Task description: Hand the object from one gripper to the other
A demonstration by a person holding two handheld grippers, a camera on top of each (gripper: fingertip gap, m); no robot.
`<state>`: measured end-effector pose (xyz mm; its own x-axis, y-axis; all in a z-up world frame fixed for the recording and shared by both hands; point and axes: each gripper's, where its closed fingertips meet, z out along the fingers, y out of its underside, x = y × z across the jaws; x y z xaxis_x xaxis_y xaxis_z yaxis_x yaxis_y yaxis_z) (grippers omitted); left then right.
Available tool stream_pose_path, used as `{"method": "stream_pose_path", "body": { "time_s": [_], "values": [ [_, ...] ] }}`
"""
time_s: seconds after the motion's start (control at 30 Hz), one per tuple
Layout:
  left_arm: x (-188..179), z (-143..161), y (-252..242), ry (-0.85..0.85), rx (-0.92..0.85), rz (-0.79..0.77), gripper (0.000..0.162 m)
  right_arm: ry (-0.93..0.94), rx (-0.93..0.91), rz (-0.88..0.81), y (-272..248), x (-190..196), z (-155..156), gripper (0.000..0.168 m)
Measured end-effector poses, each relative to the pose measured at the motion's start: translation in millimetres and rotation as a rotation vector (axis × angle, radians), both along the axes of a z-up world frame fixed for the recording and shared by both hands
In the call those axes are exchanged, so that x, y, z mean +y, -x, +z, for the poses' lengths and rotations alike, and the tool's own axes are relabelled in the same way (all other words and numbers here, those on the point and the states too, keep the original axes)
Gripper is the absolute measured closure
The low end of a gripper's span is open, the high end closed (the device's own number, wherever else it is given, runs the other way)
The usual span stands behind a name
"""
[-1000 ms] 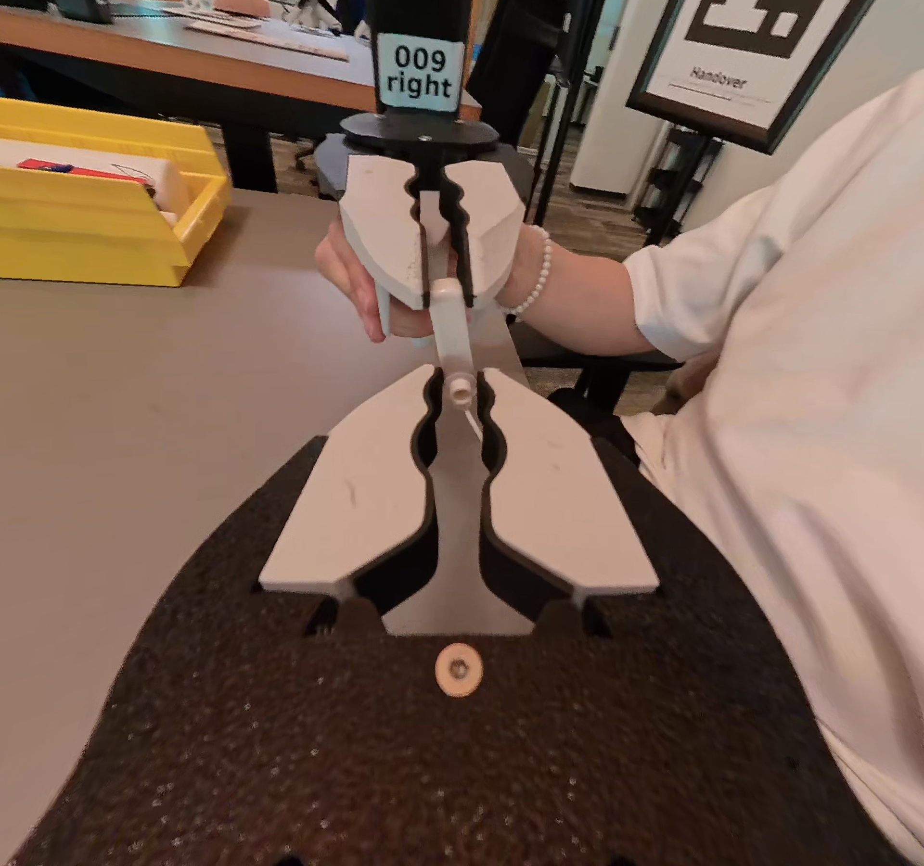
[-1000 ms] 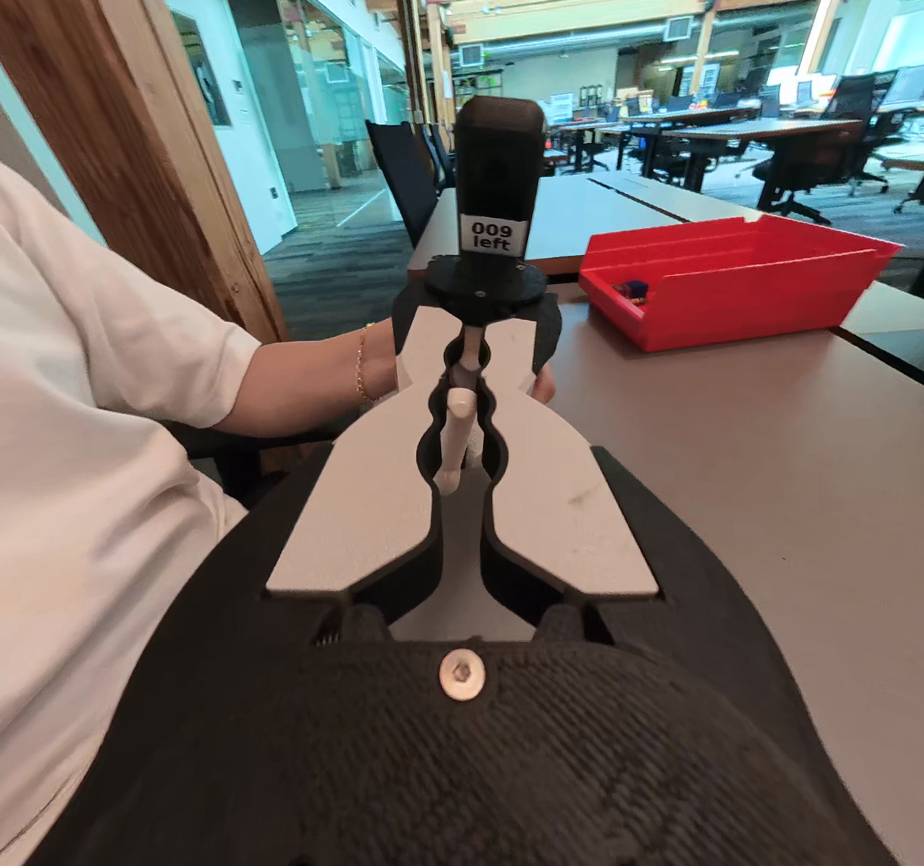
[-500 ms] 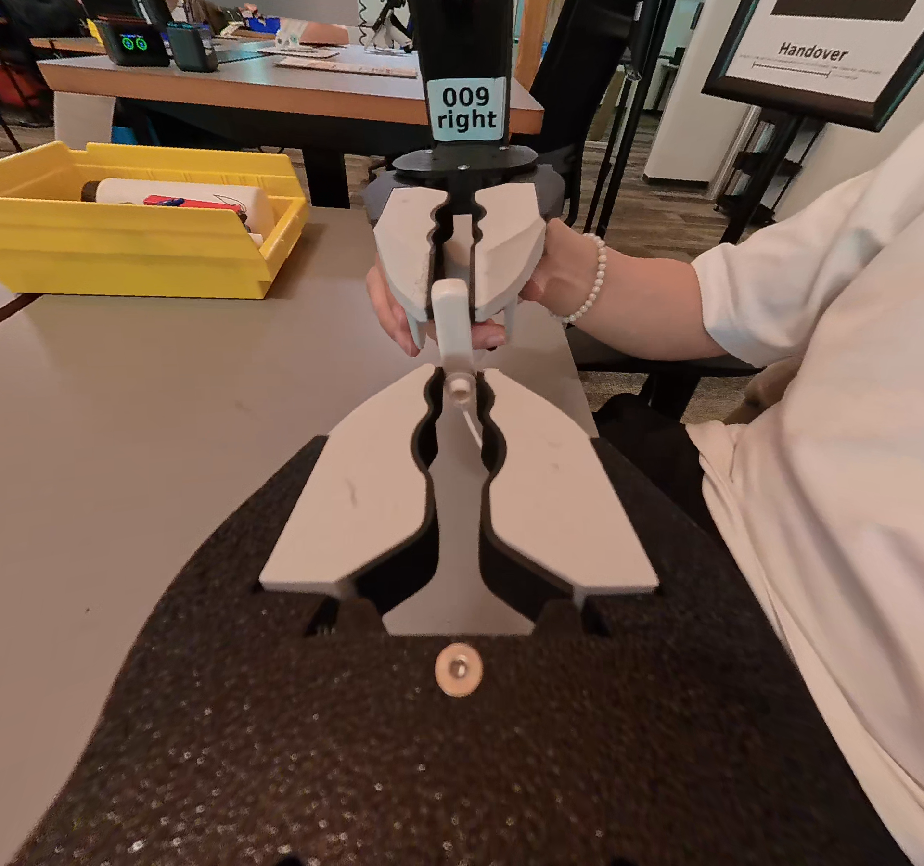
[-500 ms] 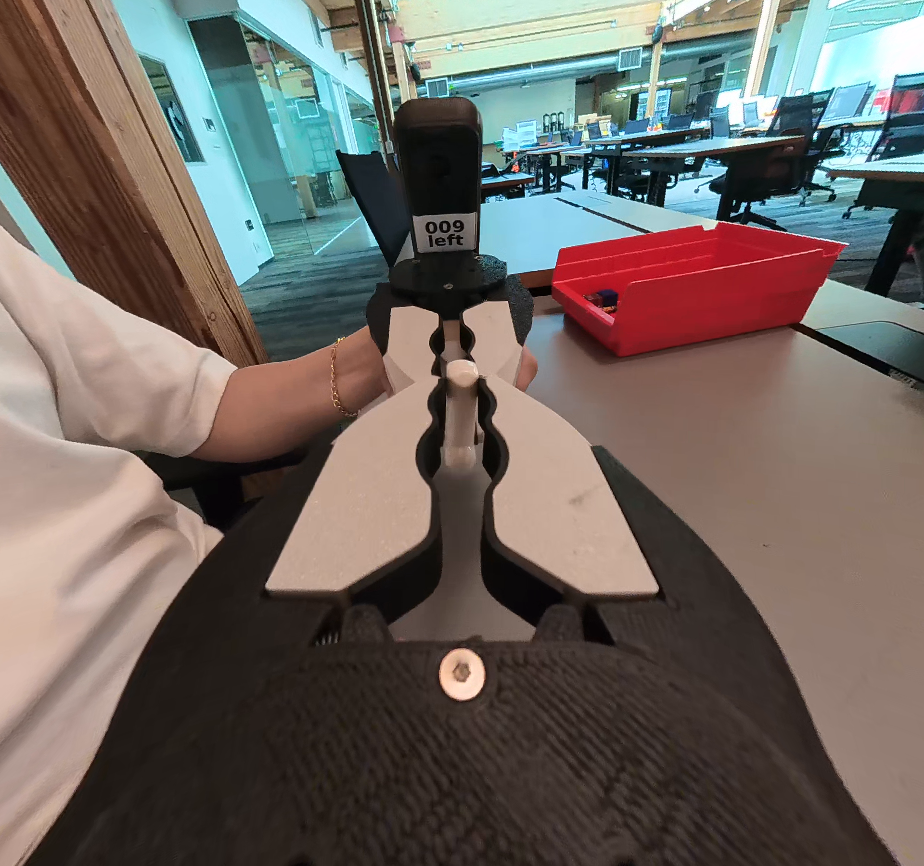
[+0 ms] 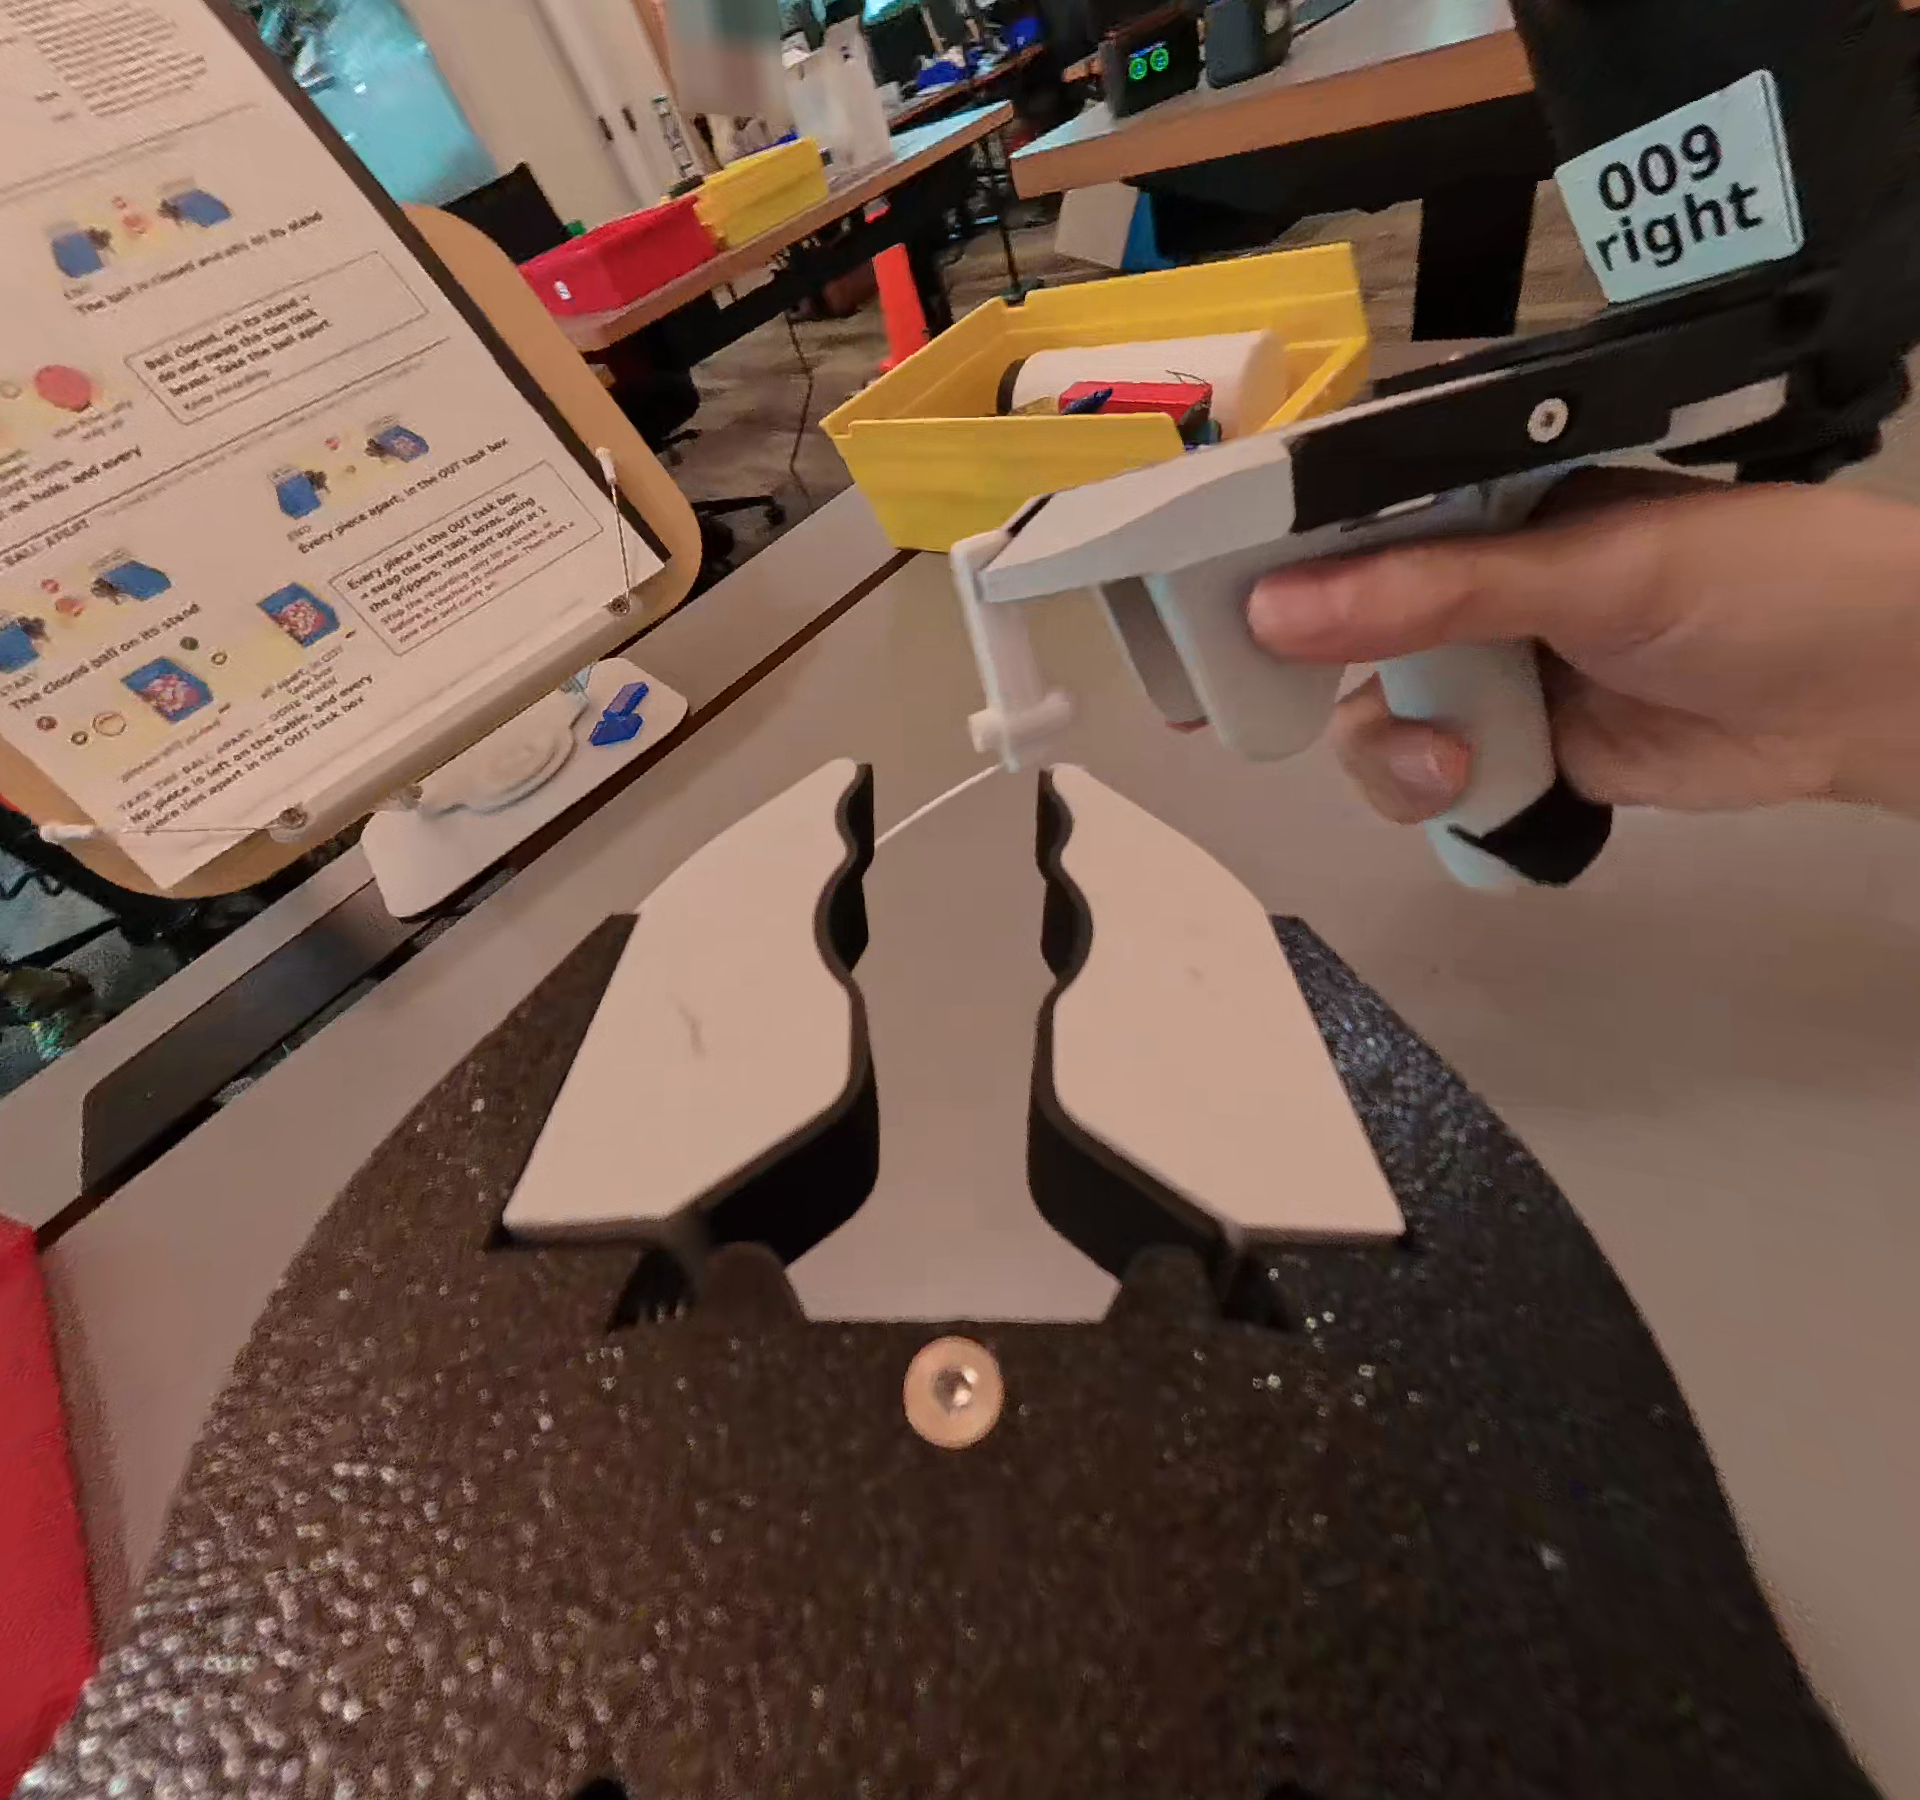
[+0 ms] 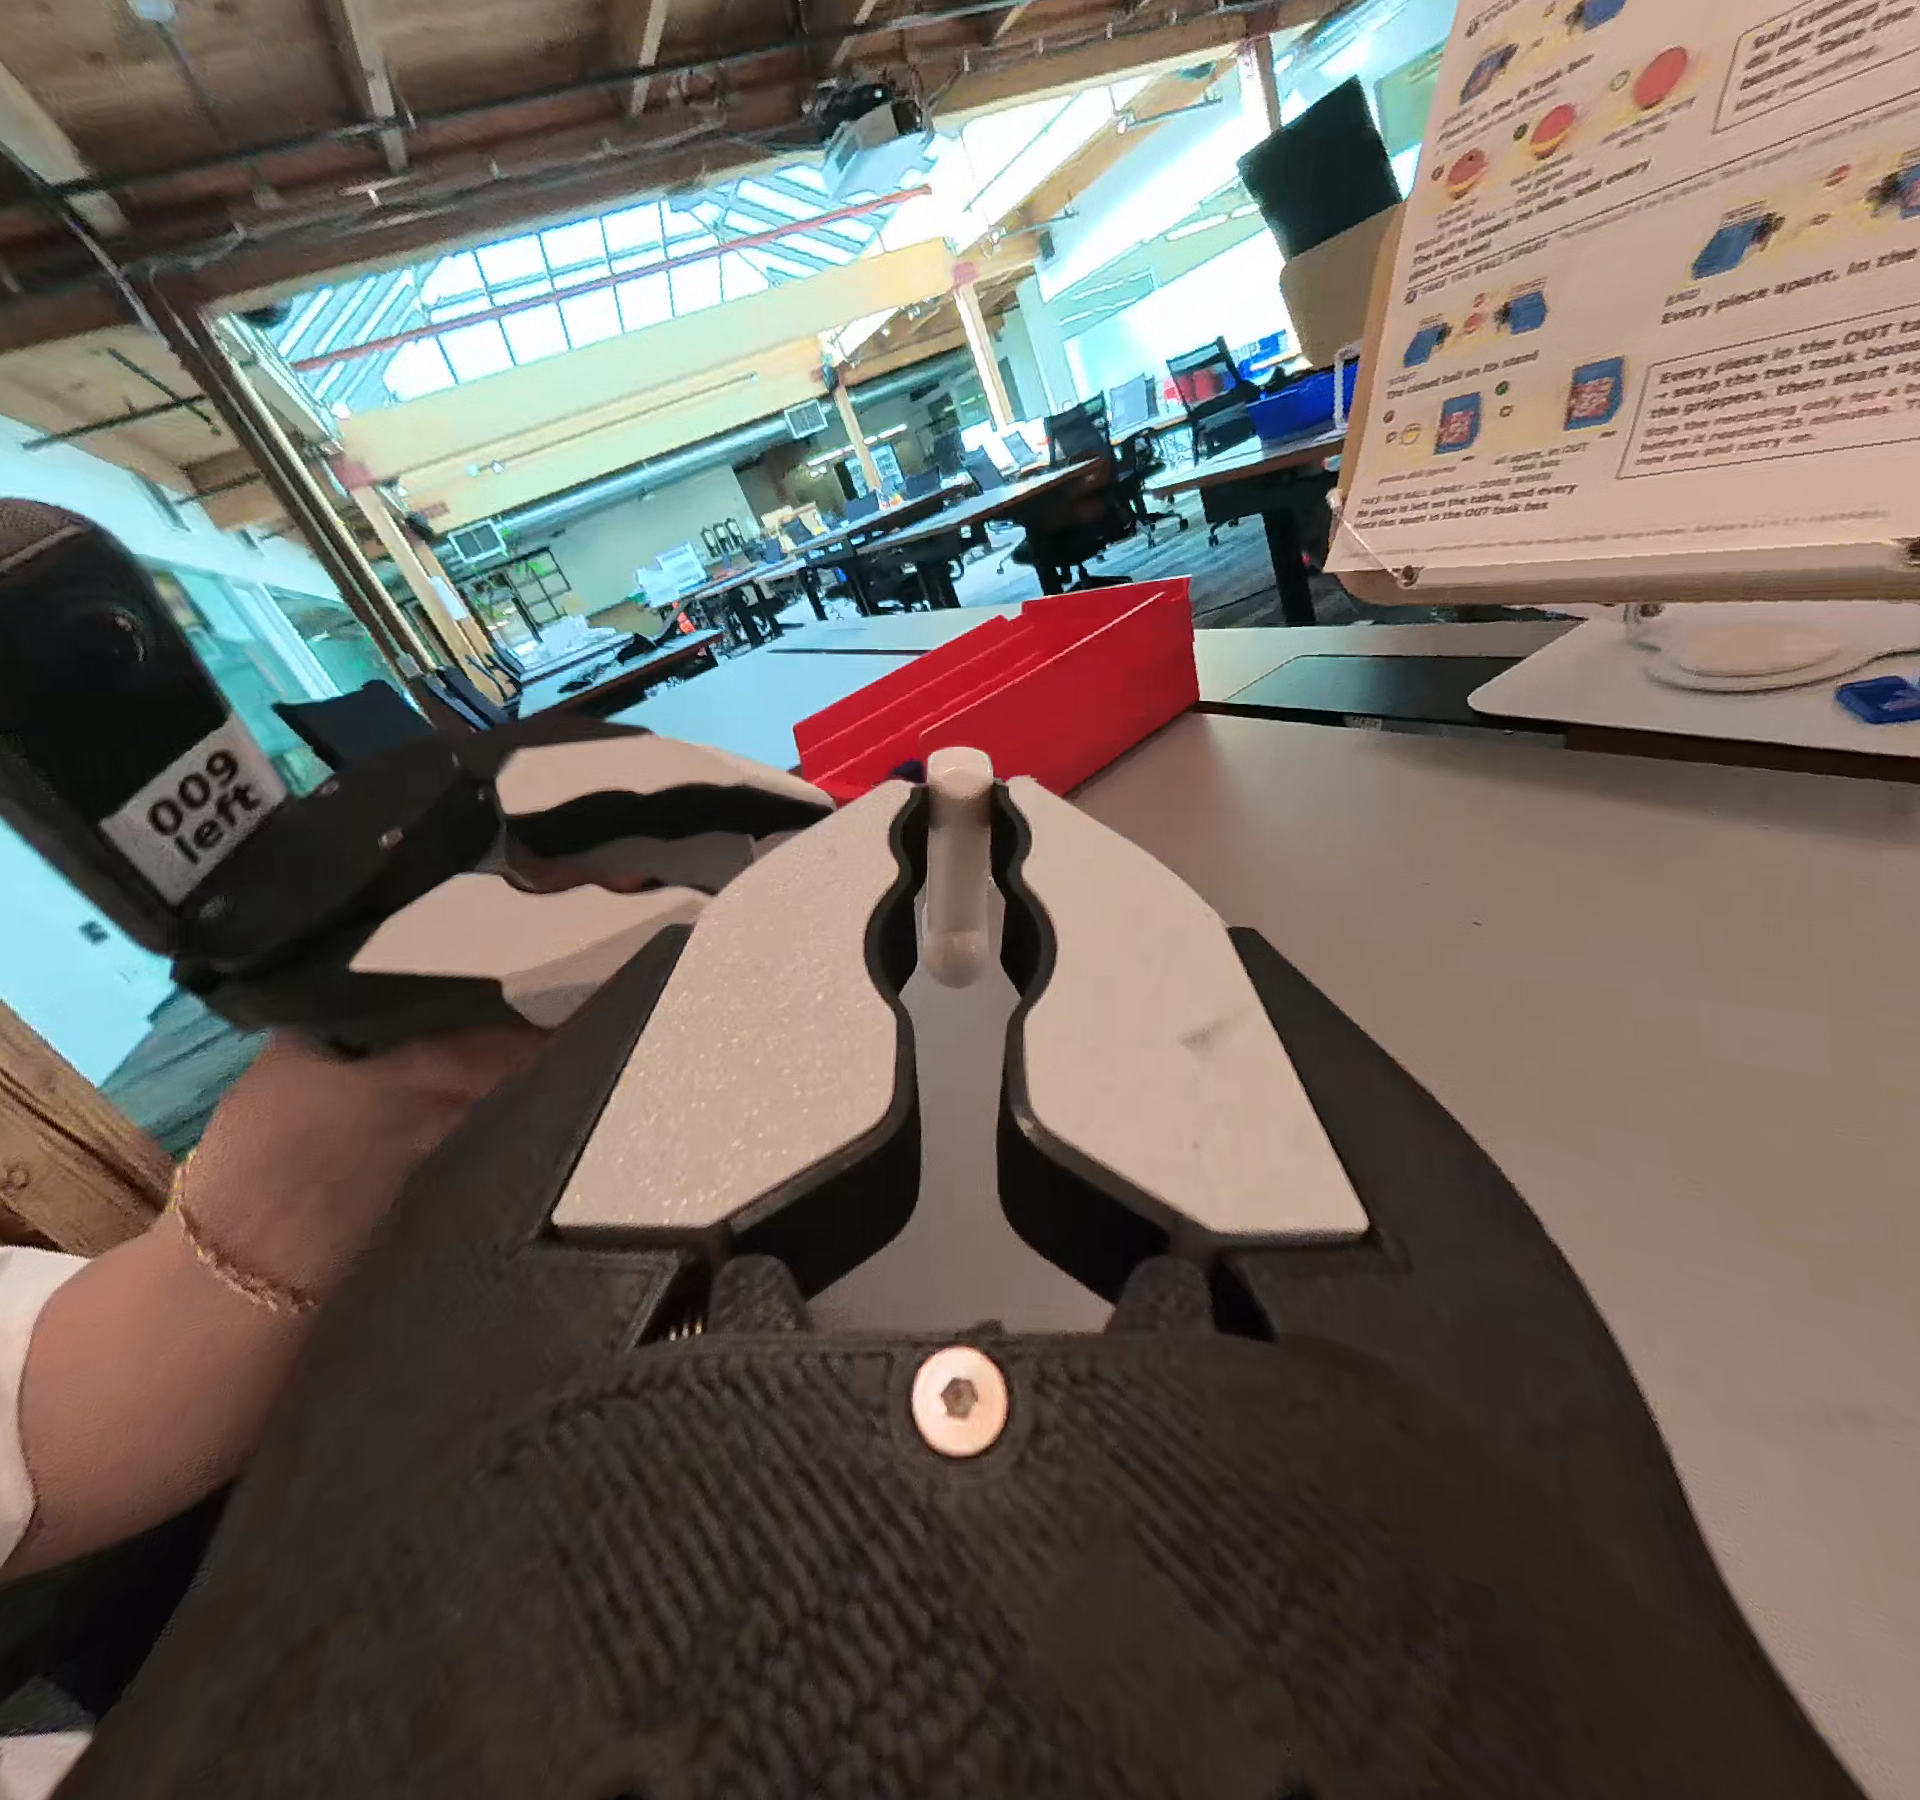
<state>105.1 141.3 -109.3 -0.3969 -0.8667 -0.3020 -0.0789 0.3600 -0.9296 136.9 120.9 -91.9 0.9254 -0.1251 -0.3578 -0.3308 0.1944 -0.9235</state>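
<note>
The object is a small white peg [image 6: 952, 872] with a thin white thread trailing from its lower end. My right gripper [image 6: 954, 796] is shut on it, the peg standing upright between the jaws. In the left wrist view the right gripper [image 5: 992, 561] comes in from the right, held by a hand, with the peg [image 5: 1000, 654] hanging down from its tip. My left gripper [image 5: 951, 789] is open and empty, just below the peg; only the thread passes between its tips. In the right wrist view the left gripper [image 6: 748, 851] lies to the left, jaws apart.
A yellow bin [image 5: 997, 477] holding a white cylinder and a red item stands at the table's far edge. A red bin [image 6: 1049, 711] stands beyond the right gripper. An instruction board on a white stand [image 5: 270, 420] sits at the left, also seen in the right wrist view [image 6: 1662, 296]. There is about 4 cm between the tips of the two grippers.
My left gripper has opened and let go of the peg. The right gripper keeps hold of it. Both grippers have swung from facing each other to lying side on.
</note>
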Motion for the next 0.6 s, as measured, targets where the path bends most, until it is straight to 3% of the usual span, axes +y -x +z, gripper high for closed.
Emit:
{"method": "stream_pose_path", "body": {
  "time_s": [0.13, 0.37, 0.6],
  "values": [
    [-9, -11, -7, 0.054, -0.01, 0.057, 0.134, 0.008, 0.002, -0.004, 10, 8, -2, 0.157],
    [-17, -13, -8, 0.128, 0.005, -0.008, 0.127, -0.011, 0.003, -0.028, 16, 9, 3, 0.157],
    [-13, -14, -11, 0.115, -0.031, 0.031, 0.137, -0.008, 0.003, -0.021, 21, 15, -1, 0.157]
  ]
}}
